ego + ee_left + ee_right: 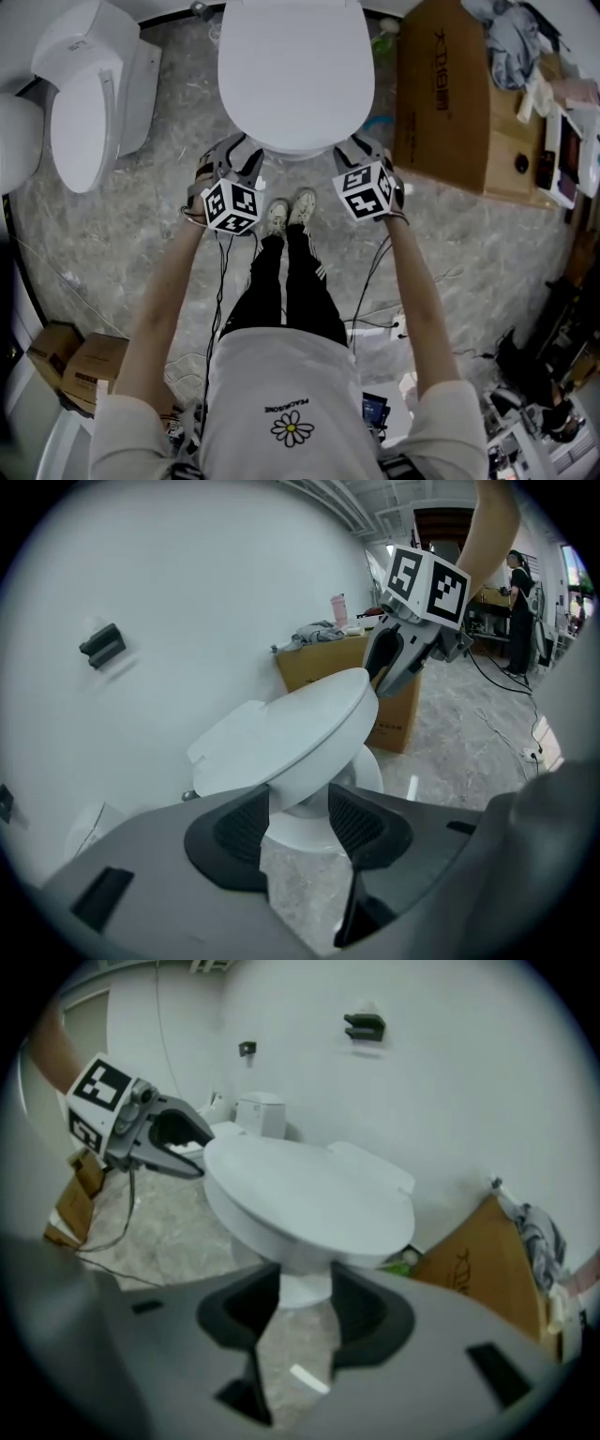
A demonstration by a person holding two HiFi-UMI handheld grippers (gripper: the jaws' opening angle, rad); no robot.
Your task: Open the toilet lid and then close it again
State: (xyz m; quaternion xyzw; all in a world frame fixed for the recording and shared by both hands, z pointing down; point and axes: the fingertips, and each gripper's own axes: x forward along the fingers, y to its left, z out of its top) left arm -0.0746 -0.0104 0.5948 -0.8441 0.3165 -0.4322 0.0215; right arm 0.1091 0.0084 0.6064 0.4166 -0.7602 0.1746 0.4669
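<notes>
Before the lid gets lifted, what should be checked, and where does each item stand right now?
1. Toilet lid fully down: ok.
2. Left hand-held gripper jaws apart, nothing clamped: ok.
3. Right hand-held gripper jaws apart, nothing clamped: ok.
4. One gripper at each side of the lid's front edge: ok.
5. Jaws actually seated on the lid's rim: cannot tell; in both gripper views the rim looks just beyond the pads.
6. Cardboard box clear of the lid's upward swing: probably ok, as it stands off to the side.

Ahead a toilet (pixel 295 75), cardboard box (pixel 441 103) right, second toilet (pixel 84 122) left
</notes>
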